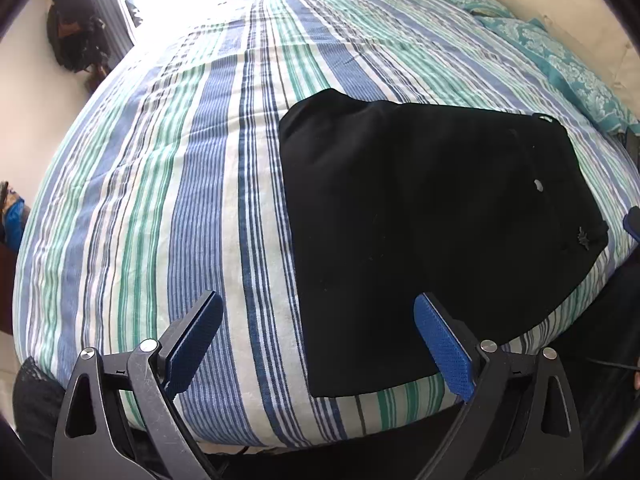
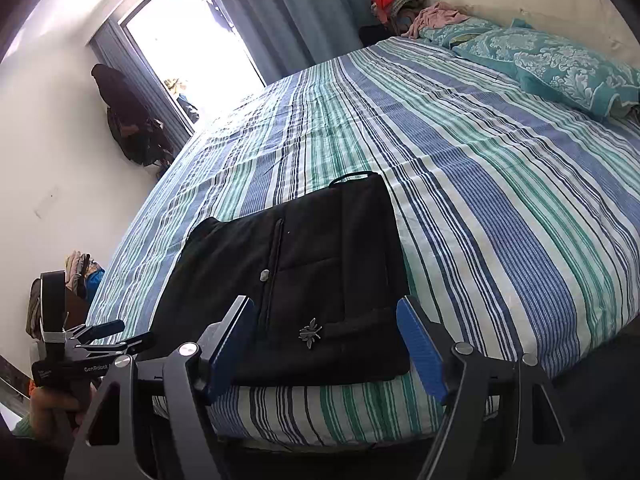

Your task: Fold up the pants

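Black pants (image 1: 420, 220) lie folded into a flat rectangle on the striped bedspread (image 1: 160, 200), close to the bed's near edge. A metal button (image 2: 264, 276) and a small insect-shaped ornament (image 2: 310, 332) show on the top layer of the pants (image 2: 320, 248). My left gripper (image 1: 316, 298) hovers open over the pants' left near corner, with nothing between its blue pads. My right gripper (image 2: 324, 304) stands open above the pants' near edge, its pads apart from the cloth. The left gripper (image 2: 134, 331) also shows at the lower left, held by a hand (image 2: 48, 404).
Teal patterned pillows (image 2: 560, 68) and a pink cloth (image 2: 436, 18) lie at the head of the bed by the wall. A dark garment (image 2: 128, 120) hangs on the left wall beside a bright window (image 2: 188, 40). Clothes (image 2: 80, 272) are piled left of the bed.
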Demonstrator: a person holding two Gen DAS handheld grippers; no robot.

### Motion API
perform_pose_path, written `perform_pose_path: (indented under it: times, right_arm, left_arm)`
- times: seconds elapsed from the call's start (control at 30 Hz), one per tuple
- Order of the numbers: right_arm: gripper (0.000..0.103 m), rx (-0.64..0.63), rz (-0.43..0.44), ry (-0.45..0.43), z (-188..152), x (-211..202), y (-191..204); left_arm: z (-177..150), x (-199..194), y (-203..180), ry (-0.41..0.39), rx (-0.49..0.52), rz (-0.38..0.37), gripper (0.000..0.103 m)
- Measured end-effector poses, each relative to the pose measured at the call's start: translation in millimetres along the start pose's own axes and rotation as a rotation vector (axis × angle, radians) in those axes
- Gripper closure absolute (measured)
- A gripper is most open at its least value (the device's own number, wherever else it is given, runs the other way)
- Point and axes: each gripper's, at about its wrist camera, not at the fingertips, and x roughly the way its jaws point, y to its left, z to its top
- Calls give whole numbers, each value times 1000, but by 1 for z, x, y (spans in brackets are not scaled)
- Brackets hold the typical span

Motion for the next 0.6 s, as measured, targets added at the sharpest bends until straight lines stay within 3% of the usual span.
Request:
perform_pose_path:
  times: [0.2,0.4,0.43,0.5,0.53,0.6]
  right_arm:
    - [29,-5,7,-1,0,0,1]
    - [29,31,79,-36,25,-7,-20]
    - [24,25,74,-28,34,-4,-26]
    - [14,15,83,46,48,14,-40]
    - [14,16,104,97,53,27,-48]
    - [14,46,171,213,56,57,-62]
  left_arm:
    - [0,2,7,9,-19,-42,6]
    - [12,11,61,34,-213,-322,6]
    - [14,15,68,39,-239,-360,6]
    - [20,26,75,70,-261,-445,6]
    - [23,34,74,91,-260,-479,6]
    - [27,50,71,115,-267,-487,6]
